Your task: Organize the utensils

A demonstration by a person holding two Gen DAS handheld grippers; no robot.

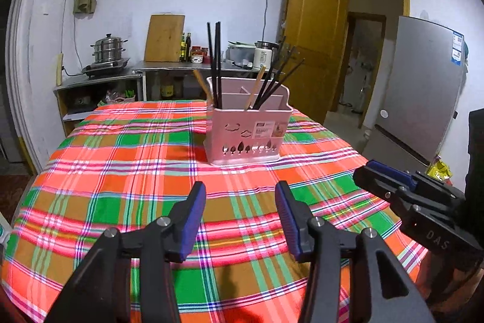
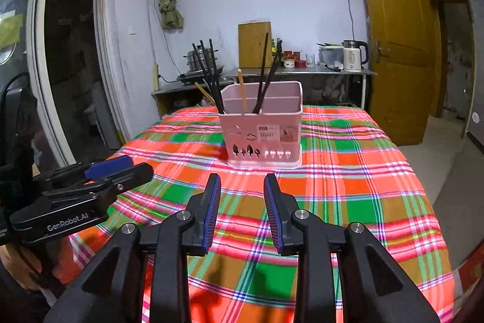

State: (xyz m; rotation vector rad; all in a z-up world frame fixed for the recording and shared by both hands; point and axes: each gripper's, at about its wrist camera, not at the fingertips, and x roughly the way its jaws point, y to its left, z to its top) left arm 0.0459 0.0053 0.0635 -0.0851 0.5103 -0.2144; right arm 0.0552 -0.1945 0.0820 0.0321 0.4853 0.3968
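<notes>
Nearest to the cameras, two grippers were held over the tabletop (image 1: pixel 90 186), which was covered with a plaid cloth of orange, green and pink. The left gripper (image 1: pixel 240 217) had black arms and two blue ribbed pads, and its jaws stood apart with nothing between them. The right gripper (image 2: pixel 242 211) was of the same kind and was also released, its jaws apart and empty, with a narrower gap. Each gripper was seen also from the other camera, at the side of the picture: the right gripper (image 1: pixel 381 174) low at the right edge, and the left gripper (image 2: pixel 121 168) at the left edge.

Further on, about the middle of the cloth, stood one pink plastic utensil holder (image 2: pixel 261 138) with leaf-shaped cut-outs and a label on its front wall. It was upright and divided inside into compartments. In it stood the black chopsticks (image 2: pixel 211 74) and the wooden chopsticks (image 2: pixel 242 90). In the right wrist view I counted about six black sticks: three leaning left in the left part, and three near the middle. Two wooden sticks were there, one upright and one leaning left. The exact compartment of each stick I could not tell.

Behind the tabletop, against the wall, stood one metal counter (image 2: pixel 332 71) with a wooden cutting board (image 2: pixel 254 44), one white electric kettle (image 2: pixel 352 56) and one steel steamer pot (image 1: pixel 107 49).
</notes>
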